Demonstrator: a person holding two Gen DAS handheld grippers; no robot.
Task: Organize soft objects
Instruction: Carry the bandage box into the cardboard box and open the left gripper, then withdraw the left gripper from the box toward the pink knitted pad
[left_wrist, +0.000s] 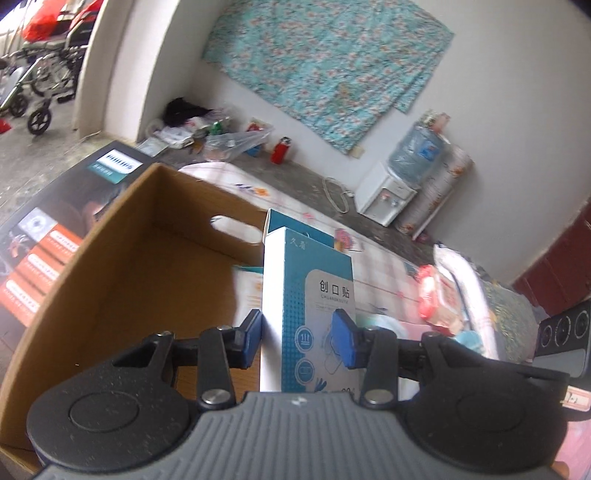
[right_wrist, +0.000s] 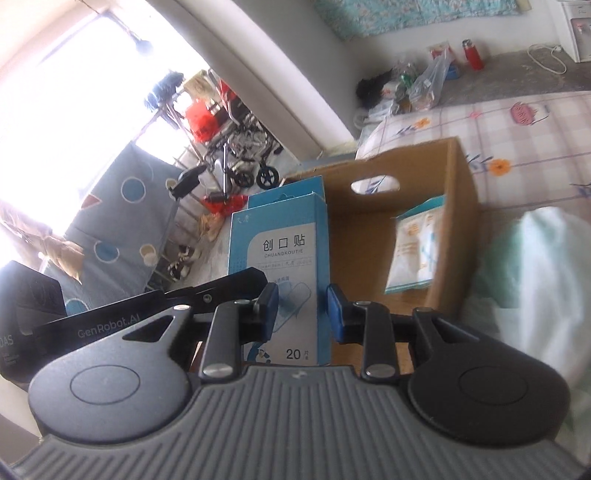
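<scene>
Left gripper (left_wrist: 302, 339) pinching a blue bandage box (left_wrist: 308, 306); right gripper (right_wrist: 302, 308) pinching a second bandage box (right_wrist: 280, 273), both upright, likely for dropping into the cardboard box (right_wrist: 458, 229) beyond. Only in the right view: white pouch (right_wrist: 413, 251) already inside, pale towel (right_wrist: 539, 273) right. Only left view: water dispenser (left_wrist: 388, 192) far right.

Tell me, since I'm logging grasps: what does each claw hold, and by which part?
Left claw: a blue bandage box, gripped across its lower sides. Right claw: a second bandage box, likewise.
</scene>
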